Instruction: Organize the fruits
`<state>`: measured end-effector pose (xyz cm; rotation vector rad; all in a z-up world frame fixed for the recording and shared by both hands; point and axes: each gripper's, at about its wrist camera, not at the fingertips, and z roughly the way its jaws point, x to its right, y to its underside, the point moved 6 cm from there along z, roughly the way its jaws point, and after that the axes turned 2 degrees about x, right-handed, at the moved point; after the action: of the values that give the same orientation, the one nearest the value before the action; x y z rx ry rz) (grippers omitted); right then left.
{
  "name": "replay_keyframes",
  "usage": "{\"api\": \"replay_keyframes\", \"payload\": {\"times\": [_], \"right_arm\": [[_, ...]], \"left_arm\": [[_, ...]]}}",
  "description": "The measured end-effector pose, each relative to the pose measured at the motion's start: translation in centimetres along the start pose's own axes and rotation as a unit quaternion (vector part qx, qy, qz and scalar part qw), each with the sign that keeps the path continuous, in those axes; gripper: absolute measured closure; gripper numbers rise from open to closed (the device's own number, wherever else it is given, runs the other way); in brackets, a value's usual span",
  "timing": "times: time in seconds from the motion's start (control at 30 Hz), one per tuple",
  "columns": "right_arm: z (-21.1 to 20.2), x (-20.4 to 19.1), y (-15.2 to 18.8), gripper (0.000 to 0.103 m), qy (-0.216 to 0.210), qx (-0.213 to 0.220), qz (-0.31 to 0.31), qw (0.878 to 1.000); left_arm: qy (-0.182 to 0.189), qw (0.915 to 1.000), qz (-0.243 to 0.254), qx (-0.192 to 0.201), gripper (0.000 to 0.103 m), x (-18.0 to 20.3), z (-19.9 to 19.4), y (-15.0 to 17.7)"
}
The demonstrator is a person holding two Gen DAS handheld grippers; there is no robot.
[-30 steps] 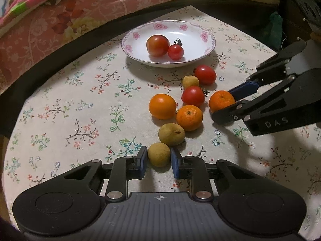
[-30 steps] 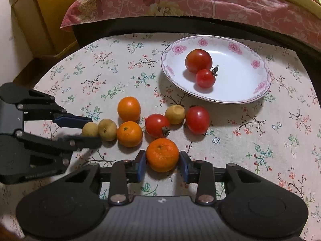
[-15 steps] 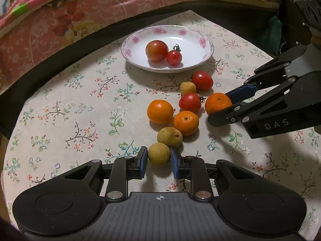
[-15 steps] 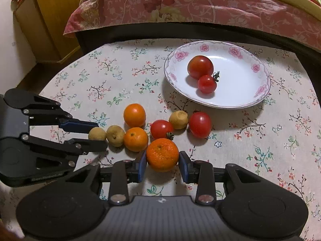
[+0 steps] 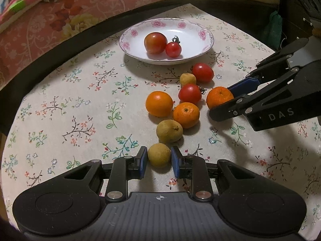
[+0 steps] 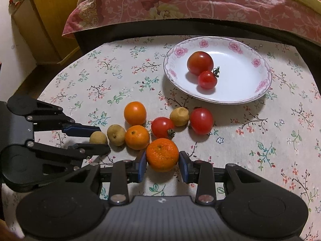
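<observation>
Held in the left gripper (image 5: pixel 158 160): a tan fruit (image 5: pixel 159 154), down on the tablecloth (image 5: pixel 80 100) at the near end of the fruit cluster, touched on both sides by the blue pads (image 5: pixel 142 161) — with the jaws just eased open a touch around it. Clenched in the right gripper (image 6: pixel 163 165): an orange (image 6: pixel 162 154), resting on the cloth at the cluster's near edge, pressed from left and right. Just beyond the tan fruit, seen from the left wrist: a second tan fruit (image 5: pixel 169 131), touching or nearly touching a second orange (image 5: pixel 186 114). Just beside that, a smooth third orange (image 5: pixel 159 103). Farther on: a tomato (image 5: pixel 190 94), a third tan fruit (image 5: pixel 187 79) and another tomato (image 5: pixel 202 72), close together, just short of the flowered plate (image 5: pixel 192 30). In that plate, at the far side of the table: a large tomato (image 5: pixel 155 42) touching a small stemmed tomato (image 5: pixel 173 49). Beyond the table — a pink floral bedspread (image 5: pixel 60 20). At far left in the right wrist view, a yellow wooden cabinet (image 6: pixel 50 20).
</observation>
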<state>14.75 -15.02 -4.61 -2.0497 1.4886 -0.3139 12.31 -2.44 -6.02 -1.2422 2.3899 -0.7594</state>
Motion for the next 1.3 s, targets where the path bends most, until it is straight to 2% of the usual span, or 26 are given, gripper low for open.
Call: {"api": "replay_keyframes", "payload": {"times": [0.67, 1.3], "right_arm": [[-0.7, 0.1, -0.5, 0.07, -0.001, 0.017, 0.005, 1.0], [-1.7, 0.3, -1.3, 0.07, -0.002, 0.035, 0.009, 0.999]], "left_arm": [[-0.001, 1.0, -0.005, 0.004, 0.071, 0.0, -0.7, -0.3], [0.002, 0.9985, -0.035, 0.042, 0.071, 0.1, -1.5, -3.1]]}}
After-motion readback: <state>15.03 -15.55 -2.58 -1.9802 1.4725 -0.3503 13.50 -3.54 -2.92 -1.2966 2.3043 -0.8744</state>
